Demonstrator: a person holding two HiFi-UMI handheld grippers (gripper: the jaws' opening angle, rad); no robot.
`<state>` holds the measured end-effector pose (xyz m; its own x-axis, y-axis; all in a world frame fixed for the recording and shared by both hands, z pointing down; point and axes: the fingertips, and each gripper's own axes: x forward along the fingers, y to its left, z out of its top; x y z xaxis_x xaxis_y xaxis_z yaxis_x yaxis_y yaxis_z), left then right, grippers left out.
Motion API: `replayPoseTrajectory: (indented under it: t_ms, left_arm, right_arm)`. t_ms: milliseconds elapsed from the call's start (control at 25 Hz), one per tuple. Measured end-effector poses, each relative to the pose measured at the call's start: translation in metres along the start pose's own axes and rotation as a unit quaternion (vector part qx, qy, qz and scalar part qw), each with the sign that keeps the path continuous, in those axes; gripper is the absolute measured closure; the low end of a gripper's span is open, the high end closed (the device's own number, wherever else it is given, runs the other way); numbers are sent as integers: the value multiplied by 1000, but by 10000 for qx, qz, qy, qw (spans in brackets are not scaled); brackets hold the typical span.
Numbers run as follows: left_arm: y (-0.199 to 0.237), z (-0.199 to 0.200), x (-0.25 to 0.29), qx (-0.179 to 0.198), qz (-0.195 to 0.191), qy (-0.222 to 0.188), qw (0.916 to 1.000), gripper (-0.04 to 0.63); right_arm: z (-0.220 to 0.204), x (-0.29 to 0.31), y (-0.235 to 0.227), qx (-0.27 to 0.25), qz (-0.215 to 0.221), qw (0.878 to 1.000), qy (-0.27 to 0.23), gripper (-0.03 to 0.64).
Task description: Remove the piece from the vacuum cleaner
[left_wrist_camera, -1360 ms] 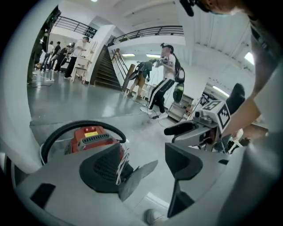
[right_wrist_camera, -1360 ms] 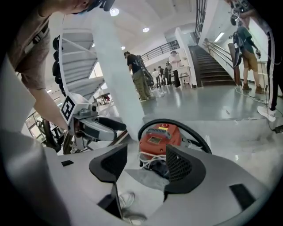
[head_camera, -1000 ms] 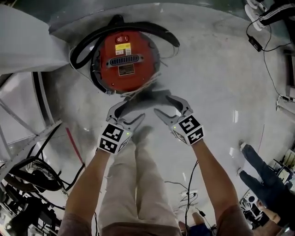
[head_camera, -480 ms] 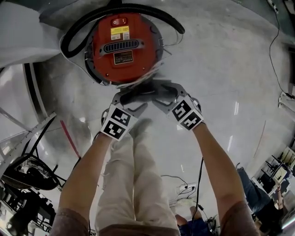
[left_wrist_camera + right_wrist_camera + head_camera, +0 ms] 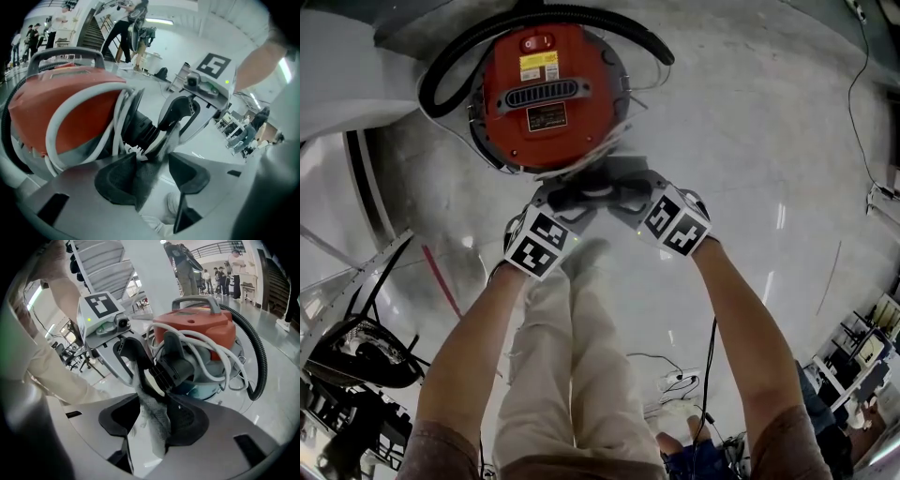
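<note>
The red vacuum cleaner (image 5: 546,94) is seen on the floor (image 5: 750,141), on the far side. The left gripper (image 5: 152,161) and the right gripper (image 5: 153,401) are held at its near edge. Their jaws are closing around the grey piece (image 5: 157,425), which is not yet clamped.

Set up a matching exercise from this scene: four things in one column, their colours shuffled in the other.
Things:
1. vacuum
2. hose
3. cord
4. piece

Colours:
a. white
b. grey
c. red
d. black

Pairs: 1-c, 2-d, 3-a, 4-b
</note>
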<state>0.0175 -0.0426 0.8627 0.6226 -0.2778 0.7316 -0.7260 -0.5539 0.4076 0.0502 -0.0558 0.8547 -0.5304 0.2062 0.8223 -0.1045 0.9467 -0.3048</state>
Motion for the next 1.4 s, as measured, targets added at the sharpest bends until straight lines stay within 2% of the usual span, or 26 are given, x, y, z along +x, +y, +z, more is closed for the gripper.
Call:
replayPoseTrajectory:
  t_ms: [240,480,760,1120,1400]
  left_arm:
    - [-1,-1,2,-6,-12,70,10000,394]
    - [-4,-5,-4,-467,-32,69,9989,456]
    - [-5,-9,-6,-500,0,160,9986,489]
    - [-9,-14,-11,-704,142,110,9974,512]
    - [-38,-31,-14,-339,71,240,9991,522]
  right_arm:
    - [-3,2,1,177,-188,9997,-39,460]
    - [-5,0,3,669,-278,9972,-203,492]
    - [-10,0,3,1181,-458,9912,-389,516]
    - [-10,0,6,1482,-662,9847,-640,526]
    - [-27,-4,35,1451,-572,9865,-492,535]
